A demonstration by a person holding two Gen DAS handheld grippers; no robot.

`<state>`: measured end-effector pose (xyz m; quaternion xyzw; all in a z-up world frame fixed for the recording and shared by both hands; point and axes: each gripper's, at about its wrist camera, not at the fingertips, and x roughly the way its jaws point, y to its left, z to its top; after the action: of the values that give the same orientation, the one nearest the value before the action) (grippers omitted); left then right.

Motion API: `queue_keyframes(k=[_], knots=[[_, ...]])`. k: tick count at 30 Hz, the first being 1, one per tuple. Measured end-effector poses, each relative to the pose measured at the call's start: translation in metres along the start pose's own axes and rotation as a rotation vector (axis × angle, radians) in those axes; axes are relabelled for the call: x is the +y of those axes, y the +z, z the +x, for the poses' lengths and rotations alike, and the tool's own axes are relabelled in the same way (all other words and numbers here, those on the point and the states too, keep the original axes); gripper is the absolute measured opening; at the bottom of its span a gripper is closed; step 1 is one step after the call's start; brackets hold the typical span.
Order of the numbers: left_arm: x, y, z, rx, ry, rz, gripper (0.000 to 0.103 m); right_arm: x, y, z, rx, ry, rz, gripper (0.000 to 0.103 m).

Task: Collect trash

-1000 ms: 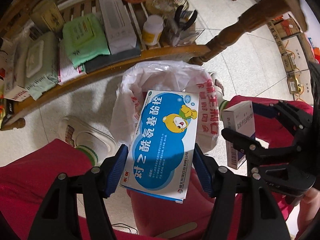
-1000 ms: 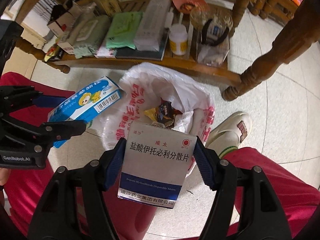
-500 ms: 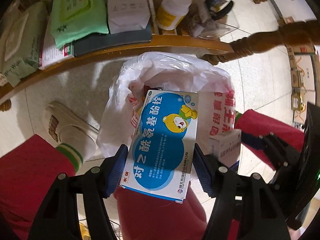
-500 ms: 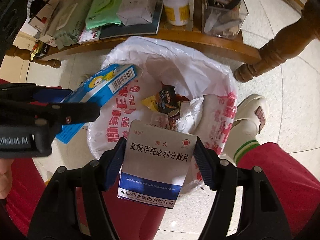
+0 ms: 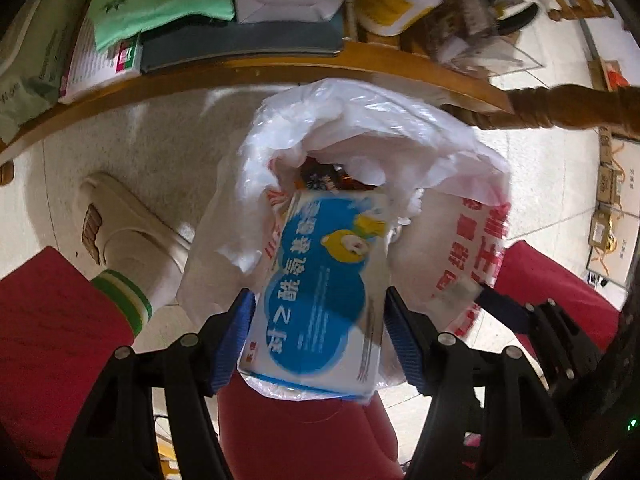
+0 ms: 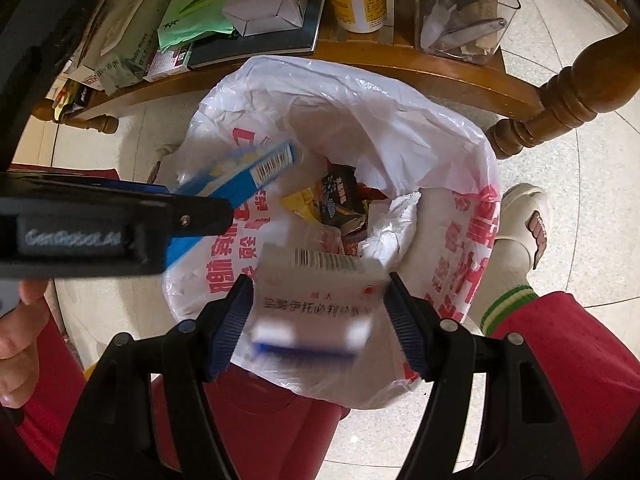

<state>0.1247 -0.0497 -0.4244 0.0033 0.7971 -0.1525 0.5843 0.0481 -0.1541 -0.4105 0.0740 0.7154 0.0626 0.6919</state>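
- Blue-and-white cardboard medicine box with a yellow cartoon bear [image 5: 324, 296] is coming loose: a moment ago it was sitting sharp and square between the pads, and now it is smearing and tipping nose-down toward the mouth of the white plastic bag with red print [image 5: 400, 128].
- The left gripper [image 5: 318, 300] has just been opening; the box is still between its blue pads, but thin gaps are showing on both sides, so it is standing spread, not pinching.
- The white cardboard tablet box with a blue band [image 6: 316, 300] is doing the same in the right gripper [image 6: 318, 284]: it is tilting forward, its barcoded end now facing the camera, blurred, with the pads standing clear of its sides.
- Both grippers are now lower and closer over the bag, which is filling more of each view than before.
- Judging by this, both boxes are being dropped in, so this pair of trash items is nearly collected.
- The right wrist view is showing what the left is hiding: the bag's open mouth with dark and yellow wrappers [image 6: 340, 200] already inside, and the blue box edge-on over the bag's left rim.
- The left wrist view is showing the bear box's printed face, which the right view lacks.
- Behind the bag, the wooden surface [image 5: 240, 72] is carrying packets and a bottle.
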Motion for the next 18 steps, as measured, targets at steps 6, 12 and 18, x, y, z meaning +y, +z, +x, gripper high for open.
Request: queue_keyframes(k=[6,12,18], knots=[[0.006,0.001,0.004,0.006,0.012,-0.030,0.081,-0.004,0.001,0.000,0.002,-0.002,0.013,0.077],[0.006,-0.002,0.001,-0.009,0.030,-0.031,0.084,-0.002,0.000,-0.002,-0.002,-0.001,0.007,0.077],[0.008,-0.008,-0.007,-0.032,0.032,-0.036,0.087,-0.002,-0.001,-0.008,-0.017,-0.015,0.011,0.077]])
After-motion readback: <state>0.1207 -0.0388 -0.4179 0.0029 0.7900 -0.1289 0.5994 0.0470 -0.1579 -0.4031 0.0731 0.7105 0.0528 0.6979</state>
